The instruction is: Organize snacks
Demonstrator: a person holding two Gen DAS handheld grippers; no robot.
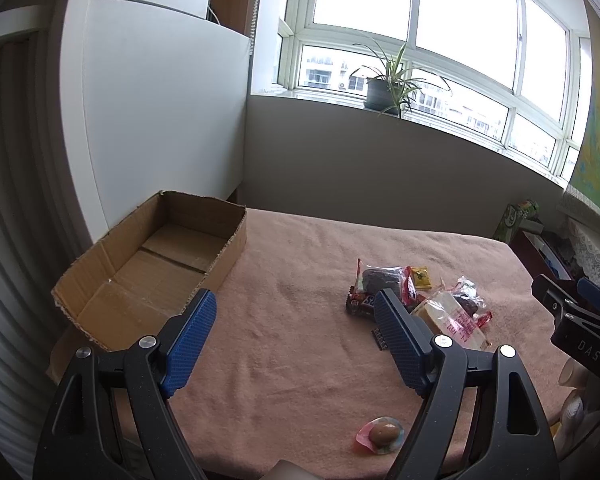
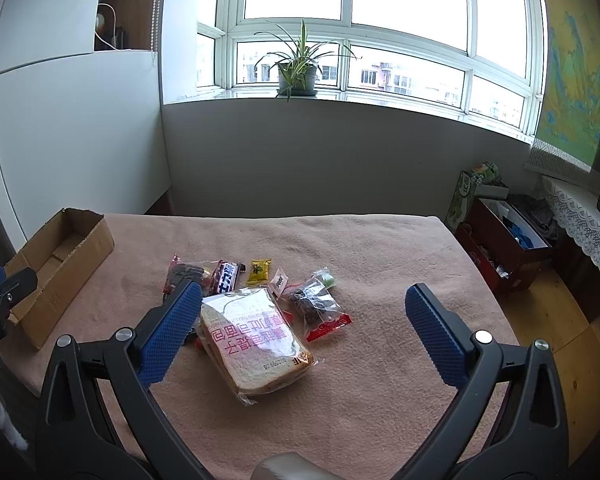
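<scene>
The left gripper (image 1: 294, 312) hangs above the pink cloth (image 1: 292, 360) with its jaws spread wide and nothing between them; the right gripper (image 2: 304, 308) is likewise wide and empty above the same cloth. Only the left wrist view shows the inside of the cardboard box (image 1: 156, 256), which sits just beyond the left jaw with a bare floor; it alone also shows a small round sweet in a pink wrapper (image 1: 381, 434) lying apart, close in under the right jaw. Only the right wrist view shows the snack pile plainly: a bagged bread slice (image 2: 256, 344) lies between the jaws nearer the left one; beyond it are a chocolate bar (image 2: 228, 276), a small yellow packet (image 2: 259, 272), a dark snack in a clear wrapper (image 2: 314, 304), and a red wrapper (image 2: 328, 326) poking out beside the bread. In the left view its own right jaw covers part of this pile. A potted plant (image 2: 298, 68) stands on the windowsill far ahead; an open red box (image 2: 504, 248) sits on the floor beyond the right jaw.
</scene>
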